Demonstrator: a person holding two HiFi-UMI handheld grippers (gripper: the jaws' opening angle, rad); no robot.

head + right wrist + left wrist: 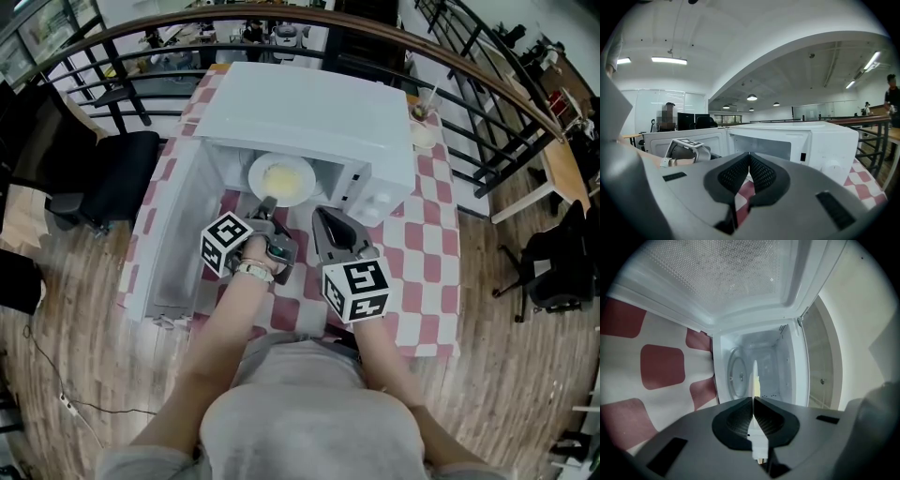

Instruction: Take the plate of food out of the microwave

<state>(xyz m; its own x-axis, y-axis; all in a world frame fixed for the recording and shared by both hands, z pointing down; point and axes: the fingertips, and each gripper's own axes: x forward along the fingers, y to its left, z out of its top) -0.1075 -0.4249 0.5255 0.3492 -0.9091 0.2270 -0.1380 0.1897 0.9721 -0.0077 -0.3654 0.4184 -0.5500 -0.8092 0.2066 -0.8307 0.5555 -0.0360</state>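
A white plate [281, 178] with yellow food sits at the mouth of the open white microwave [309, 108], half out of the cavity. My left gripper [266, 202] is shut on the plate's near rim. In the left gripper view the plate [755, 376] shows edge-on, pinched between the jaws of the left gripper [753, 398], with the glass turntable [738, 373] behind it inside the cavity. My right gripper [322, 214] hovers just right of the plate, in front of the microwave, shut and holding nothing. Its closed jaws [749, 154] point at the microwave [811, 140].
The microwave door [173, 234] hangs open to the left. The table has a red-and-white checked cloth [427, 244]. A cup with a straw [424, 127] stands at the back right. A black railing [469, 84] curves behind the table, with a chair [112, 178] at left.
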